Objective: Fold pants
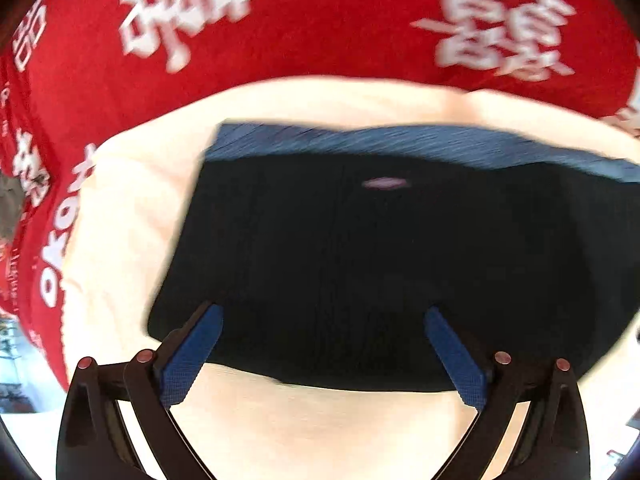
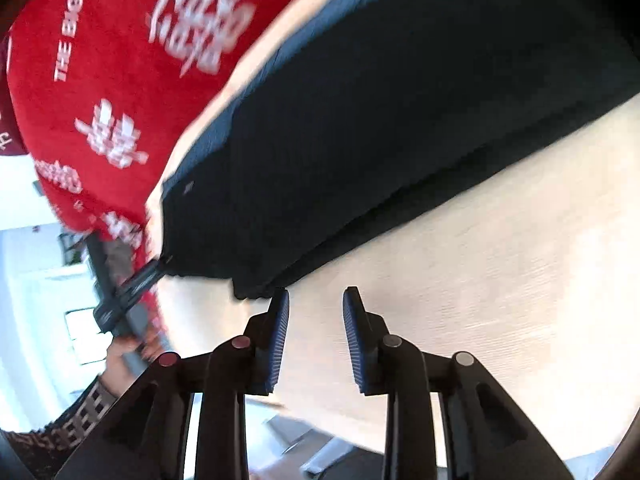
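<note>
The dark navy pants (image 1: pixel 360 260) lie folded into a flat rectangle on a cream surface (image 1: pixel 320 420), with a lighter blue band (image 1: pixel 360 140) along the far edge. My left gripper (image 1: pixel 324 312) hangs over the near part of the pants, jaws wide open with nothing held. In the right wrist view the pants (image 2: pixel 400 120) run from the upper right down to a corner just past my right gripper (image 2: pixel 317 294). Its jaws stand a little apart with only bare cream surface (image 2: pixel 480 280) between them.
A red cloth (image 1: pixel 320 40) with white lettering lies beyond the cream surface; it also fills the upper left of the right wrist view as the red cloth (image 2: pixel 112 80). A hand (image 2: pixel 120 360) in a patterned sleeve holds the other gripper at the pants' left end.
</note>
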`<state>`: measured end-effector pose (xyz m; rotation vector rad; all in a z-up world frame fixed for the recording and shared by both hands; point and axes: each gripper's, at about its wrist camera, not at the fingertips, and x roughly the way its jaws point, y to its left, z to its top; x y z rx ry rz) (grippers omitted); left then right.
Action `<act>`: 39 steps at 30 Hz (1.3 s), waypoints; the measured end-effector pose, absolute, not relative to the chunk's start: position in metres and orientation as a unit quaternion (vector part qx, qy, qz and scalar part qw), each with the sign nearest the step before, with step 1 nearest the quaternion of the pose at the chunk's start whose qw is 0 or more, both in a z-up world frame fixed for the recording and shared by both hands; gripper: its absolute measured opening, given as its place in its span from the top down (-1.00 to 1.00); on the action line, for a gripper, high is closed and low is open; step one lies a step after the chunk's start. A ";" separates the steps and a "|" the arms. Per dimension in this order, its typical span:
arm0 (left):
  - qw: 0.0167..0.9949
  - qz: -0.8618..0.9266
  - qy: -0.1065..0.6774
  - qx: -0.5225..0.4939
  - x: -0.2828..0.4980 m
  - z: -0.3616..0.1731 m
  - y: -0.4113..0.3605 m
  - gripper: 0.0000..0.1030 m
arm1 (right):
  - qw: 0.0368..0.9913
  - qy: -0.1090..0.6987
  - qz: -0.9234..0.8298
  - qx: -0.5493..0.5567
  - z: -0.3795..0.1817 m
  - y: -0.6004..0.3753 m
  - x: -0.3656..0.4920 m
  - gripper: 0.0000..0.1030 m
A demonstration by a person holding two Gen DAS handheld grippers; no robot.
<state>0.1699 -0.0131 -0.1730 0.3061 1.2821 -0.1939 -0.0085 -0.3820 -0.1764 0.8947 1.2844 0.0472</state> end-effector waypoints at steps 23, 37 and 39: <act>0.757 -0.153 0.612 0.169 0.104 -0.198 -0.181 -0.99 | 0.735 0.589 -0.052 0.332 -0.171 -0.454 -0.041 0.56; 0.795 -0.126 0.577 0.134 0.222 -0.197 -0.274 -0.99 | 0.779 0.565 -0.001 0.271 -0.176 -0.479 0.109 0.56; 0.789 -0.112 0.589 0.135 0.230 -0.213 -0.278 -0.99 | 0.775 0.577 -0.002 0.257 -0.188 -0.482 0.116 0.58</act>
